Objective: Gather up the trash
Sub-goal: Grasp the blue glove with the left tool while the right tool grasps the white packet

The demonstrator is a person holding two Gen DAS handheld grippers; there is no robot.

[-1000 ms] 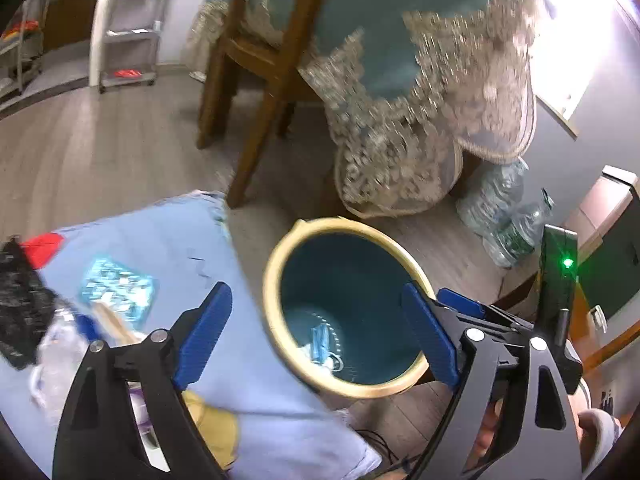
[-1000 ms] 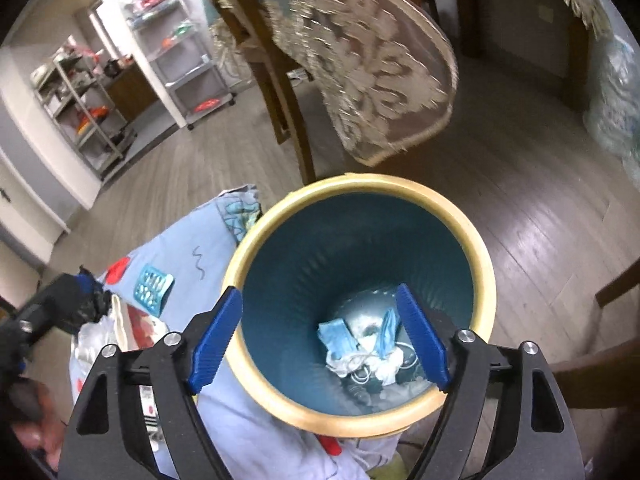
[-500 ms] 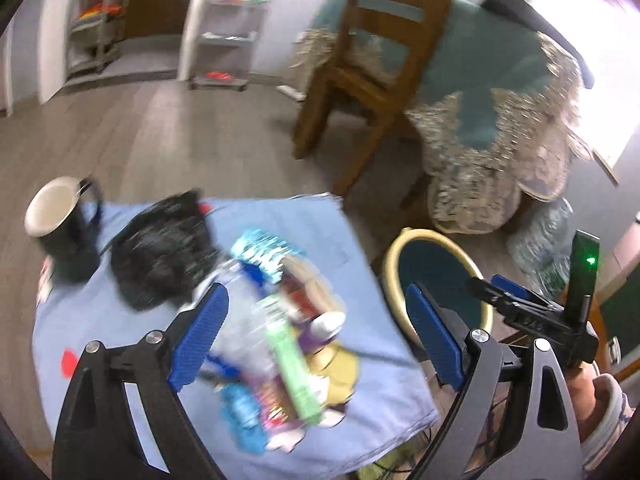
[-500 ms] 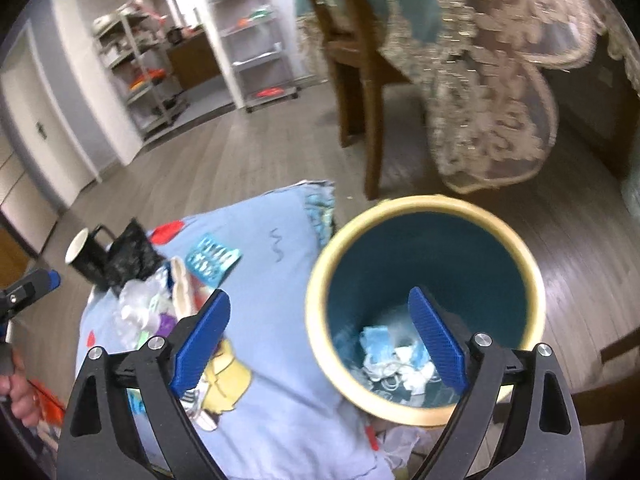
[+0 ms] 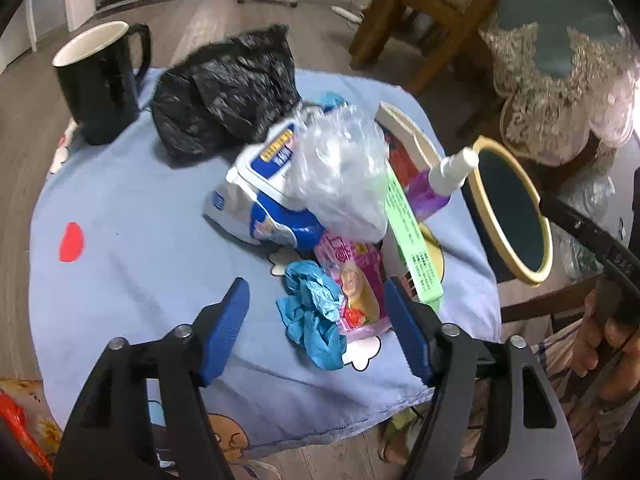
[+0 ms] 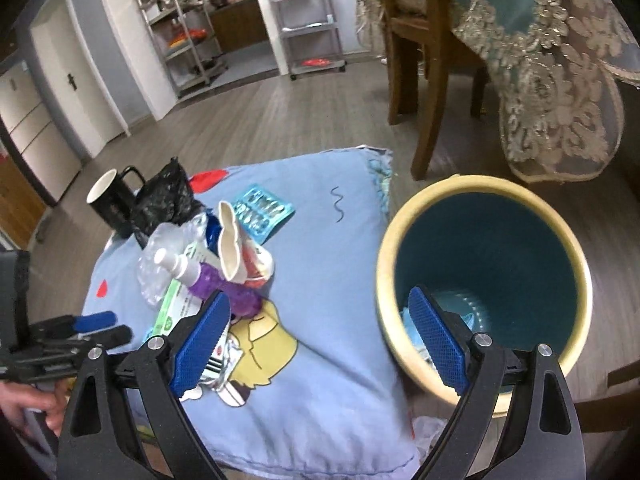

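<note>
A pile of trash lies on a low table under a light blue cloth [image 5: 132, 264]: a crumpled blue glove [image 5: 314, 312], a pink wrapper [image 5: 354, 280], a clear plastic bag [image 5: 340, 172], a blue-white packet [image 5: 268, 184], a green box [image 5: 412, 240], a purple spray bottle [image 5: 436, 184] and a black bag [image 5: 228, 88]. My left gripper [image 5: 318, 328] is open and empty, just above the blue glove. My right gripper [image 6: 320, 340] is open and empty, between the pile and the teal bin with a yellow rim [image 6: 484, 288]. The bin [image 5: 512, 208] stands right of the table.
A black mug [image 5: 100, 80] stands at the table's far left corner. A blue blister pack [image 6: 262, 210] lies behind the pile. A wooden chair [image 6: 424, 60] and a lace-draped table [image 6: 560, 60] stand behind the bin. Shelving racks [image 6: 184, 28] line the far wall.
My left gripper has swung from over the bin to the trash pile and lowered toward the blue glove. My right gripper has drawn back from over the bin toward the table.
</note>
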